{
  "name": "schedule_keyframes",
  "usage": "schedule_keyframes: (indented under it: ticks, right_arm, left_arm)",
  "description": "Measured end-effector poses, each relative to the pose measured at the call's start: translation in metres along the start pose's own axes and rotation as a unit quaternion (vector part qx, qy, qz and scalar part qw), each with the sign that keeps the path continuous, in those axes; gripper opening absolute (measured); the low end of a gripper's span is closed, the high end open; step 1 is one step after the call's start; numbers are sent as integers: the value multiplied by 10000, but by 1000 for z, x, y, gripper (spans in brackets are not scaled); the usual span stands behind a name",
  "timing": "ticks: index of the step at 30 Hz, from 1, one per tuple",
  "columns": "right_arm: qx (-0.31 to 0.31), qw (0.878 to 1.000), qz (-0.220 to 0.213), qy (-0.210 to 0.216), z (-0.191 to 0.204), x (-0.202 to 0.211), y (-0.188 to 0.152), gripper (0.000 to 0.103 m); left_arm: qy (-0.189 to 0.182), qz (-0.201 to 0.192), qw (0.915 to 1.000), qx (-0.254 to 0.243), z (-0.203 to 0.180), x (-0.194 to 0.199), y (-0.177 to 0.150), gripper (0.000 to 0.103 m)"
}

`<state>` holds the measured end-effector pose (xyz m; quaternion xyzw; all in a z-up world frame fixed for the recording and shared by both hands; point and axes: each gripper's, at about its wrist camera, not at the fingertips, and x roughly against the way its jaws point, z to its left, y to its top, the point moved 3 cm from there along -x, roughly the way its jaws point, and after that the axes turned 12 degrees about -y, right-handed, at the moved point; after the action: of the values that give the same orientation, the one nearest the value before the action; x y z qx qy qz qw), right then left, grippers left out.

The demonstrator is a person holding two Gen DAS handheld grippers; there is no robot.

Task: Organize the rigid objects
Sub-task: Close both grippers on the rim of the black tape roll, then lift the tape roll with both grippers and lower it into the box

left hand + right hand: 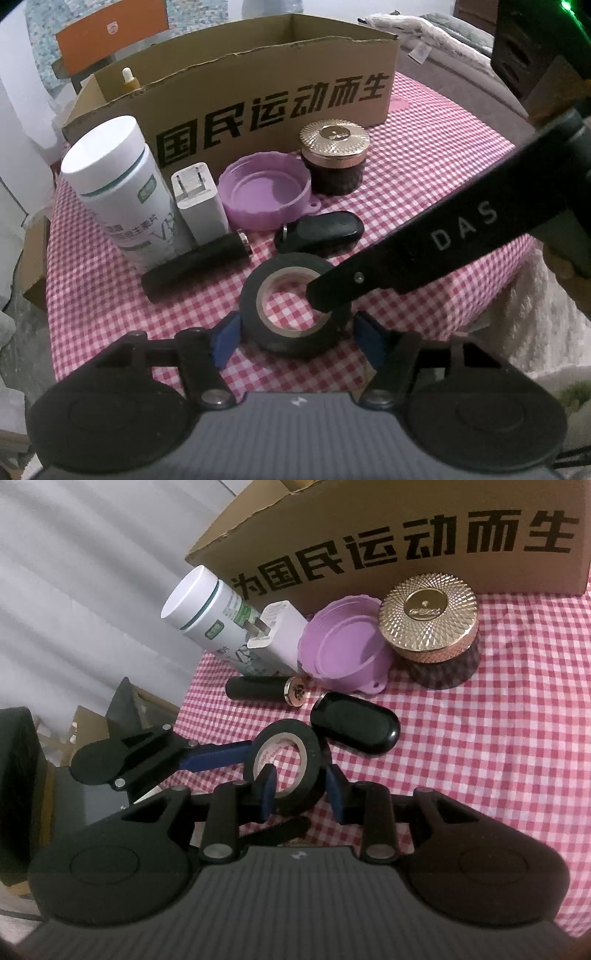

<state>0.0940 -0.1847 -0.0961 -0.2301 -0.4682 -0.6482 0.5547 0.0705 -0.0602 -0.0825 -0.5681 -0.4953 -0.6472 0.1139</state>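
A black tape roll (255,295) lies on the red-checked cloth, close in front of me. My left gripper (297,339) straddles it with its blue pads (225,339) on either side; there is a gap at the right pad, so it is open. In the right wrist view the tape roll (317,757) is tilted up. My right gripper (301,788) is shut on its wall, one pad inside the hole and one outside. The right gripper's black finger (406,254) reaches in from the right. The left gripper's blue finger (218,757) meets the roll's left side.
Behind the tape lie a black tube (195,266) and a black oval case (321,230). Further back are a white bottle (118,184), a white charger (199,203), a purple lid (266,192) and a gold-lidded jar (334,158). An open cardboard box (277,103) holds a dropper bottle (129,81).
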Motion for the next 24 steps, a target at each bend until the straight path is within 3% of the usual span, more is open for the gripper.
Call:
schedule_keyframes:
  ticks: [9,15,24]
  right_arm:
    - [-17,10000,-57,12,1,-1,1,33]
    - [52,9998,-175,-52,5,1,-2,28]
    - [335,9958,-844,96,30,54,10,28]
  left_arm:
    - [24,-151,9998,138,4,3,-1,66]
    - [154,-301,9994,35,-3,15,-5,66]
    - [530,-1089,9924,-228,-15,79,20,66]
